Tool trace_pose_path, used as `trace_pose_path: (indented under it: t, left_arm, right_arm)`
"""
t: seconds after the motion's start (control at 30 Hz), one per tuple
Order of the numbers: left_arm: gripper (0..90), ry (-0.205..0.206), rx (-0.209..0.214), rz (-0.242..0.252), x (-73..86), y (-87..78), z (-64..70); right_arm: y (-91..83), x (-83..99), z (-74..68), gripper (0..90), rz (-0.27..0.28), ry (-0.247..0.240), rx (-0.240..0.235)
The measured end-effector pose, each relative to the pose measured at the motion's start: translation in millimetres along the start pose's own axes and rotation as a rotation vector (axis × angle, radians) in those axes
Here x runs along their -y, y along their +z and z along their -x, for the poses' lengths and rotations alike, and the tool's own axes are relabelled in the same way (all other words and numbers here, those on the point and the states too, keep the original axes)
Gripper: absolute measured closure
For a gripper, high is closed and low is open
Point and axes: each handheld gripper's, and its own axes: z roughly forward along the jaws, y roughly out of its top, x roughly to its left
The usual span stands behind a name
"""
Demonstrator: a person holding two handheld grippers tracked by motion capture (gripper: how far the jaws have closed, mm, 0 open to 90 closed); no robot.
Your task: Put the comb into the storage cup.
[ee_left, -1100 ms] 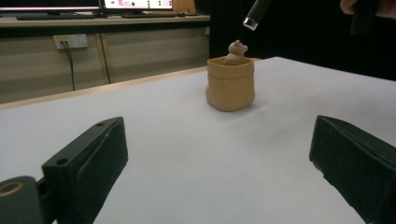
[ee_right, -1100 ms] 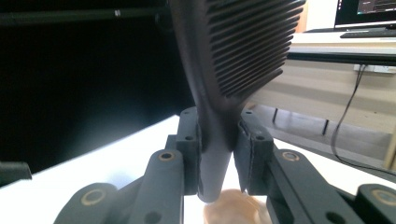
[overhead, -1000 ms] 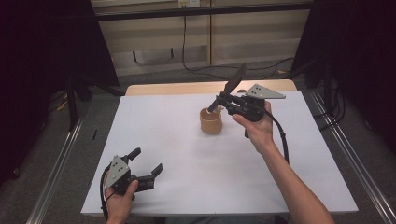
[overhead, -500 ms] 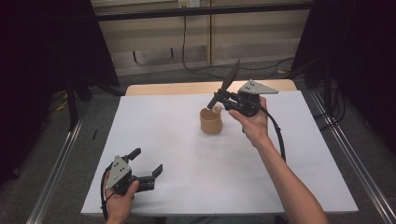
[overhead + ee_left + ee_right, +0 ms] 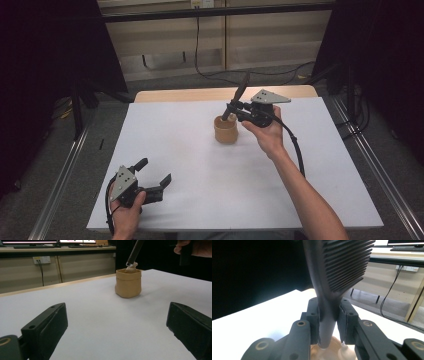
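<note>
Above unlabelled cup (image 5: 226, 131), comb (image 5: 337, 277) in right claw (image 5: 235, 107)

The one thing standing on the counter (image 5: 200, 165) is the tan cup (image 5: 226, 131), a little toward the far edge from the middle. Its mouth is taken up by the dark brush (image 5: 239, 95), slanting up and out, gripped between the jaws of the right gripper (image 5: 235, 106), which hangs just beside the cup's right side. The left gripper (image 5: 155, 175) sits at the near left corner, jaws apart, with bare white surface between it and the cup.
</note>
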Motion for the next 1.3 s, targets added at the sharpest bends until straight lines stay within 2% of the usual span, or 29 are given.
trace_pose_path:
  t: [0.1,0.6,0.77,1.3]
  left_arm:
    - [3.6,0.013,0.004,-0.007,-0.1,0.2,1.2]
    - [3.7,0.015,0.006,-0.009,-0.4,0.0,2.7]
    - [3.6,0.018,0.003,-0.007,-0.8,-0.3,3.1]
    - [3.6,0.013,0.010,-0.007,-0.7,-0.2,2.9]
  right_arm:
    - [1.7,4.8,1.5,72.9,-0.009,-0.003,0.006]
    - [5.1,19.9,4.3,72.9,-0.038,0.000,0.010]
    - [5.2,22.8,0.3,72.9,-0.036,0.000,-0.001]
    - [5.6,35.2,-1.4,72.9,-0.076,-0.008,0.007]
